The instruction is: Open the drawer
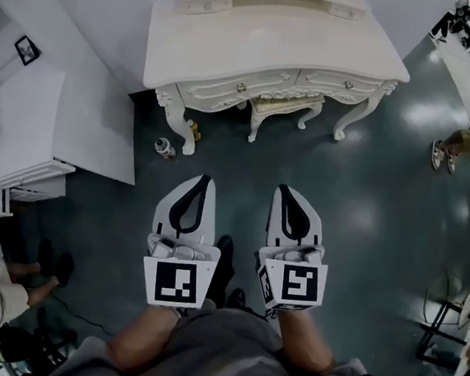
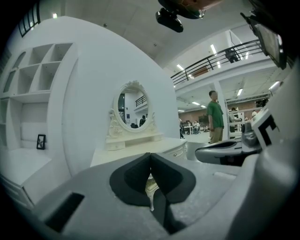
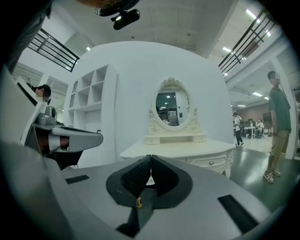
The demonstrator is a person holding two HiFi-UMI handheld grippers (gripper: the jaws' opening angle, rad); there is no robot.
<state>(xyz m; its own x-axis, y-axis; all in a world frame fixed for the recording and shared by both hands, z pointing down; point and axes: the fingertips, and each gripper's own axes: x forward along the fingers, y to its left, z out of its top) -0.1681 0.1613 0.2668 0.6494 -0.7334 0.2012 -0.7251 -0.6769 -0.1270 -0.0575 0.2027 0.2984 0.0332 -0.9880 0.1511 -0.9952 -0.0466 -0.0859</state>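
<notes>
Cream dressing table stands well ahead of two empty grippers, its drawer closed.
Left gripper and right gripper both have their jaws pressed together on nothing and point toward the table front. Likely trouble: closed jaws would knock the small knob instead of catching it, a slanted pull could slip off it, and the bottle by the table leg could be kicked.
</notes>
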